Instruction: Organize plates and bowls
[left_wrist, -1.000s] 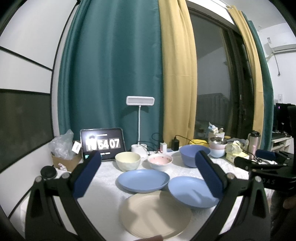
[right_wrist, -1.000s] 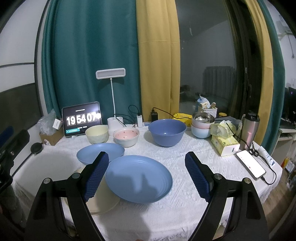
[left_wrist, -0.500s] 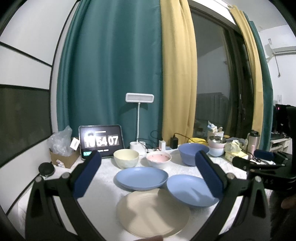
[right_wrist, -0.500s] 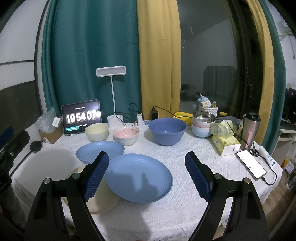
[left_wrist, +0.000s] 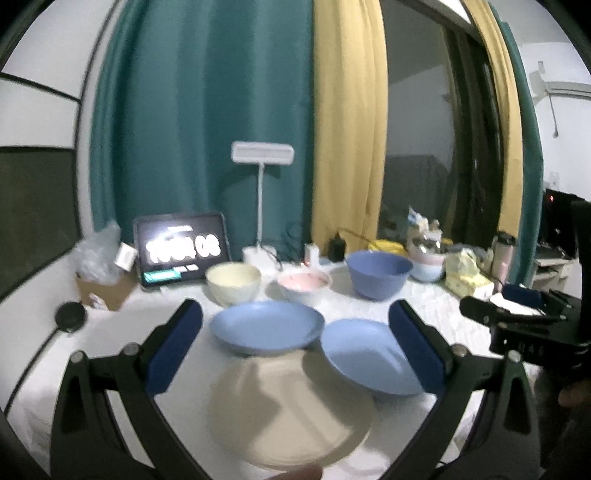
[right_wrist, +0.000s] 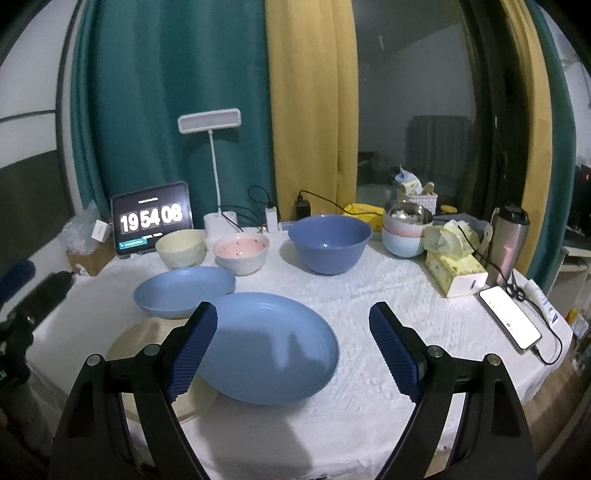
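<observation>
Left gripper (left_wrist: 295, 345) spread wide, empty, above cream plate (left_wrist: 291, 406). Right gripper (right_wrist: 293, 347) spread wide, empty, over near blue plate (right_wrist: 273, 347). Behind: three bowls (right_wrist: 329, 243), tablet clock (right_wrist: 152, 218), lamp (right_wrist: 209, 122); tissue box (right_wrist: 456, 271), phone (right_wrist: 509, 323) at bench (right_wrist: 388, 295) right edge.

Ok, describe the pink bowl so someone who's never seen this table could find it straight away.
Start at the tablet showing the clock at the back left of the white table. Three bowls sit in a row to its right: cream, pink, then a big blue one. The pink bowl is the middle one, the only one with a speckled pink inside and a white outside.
</observation>
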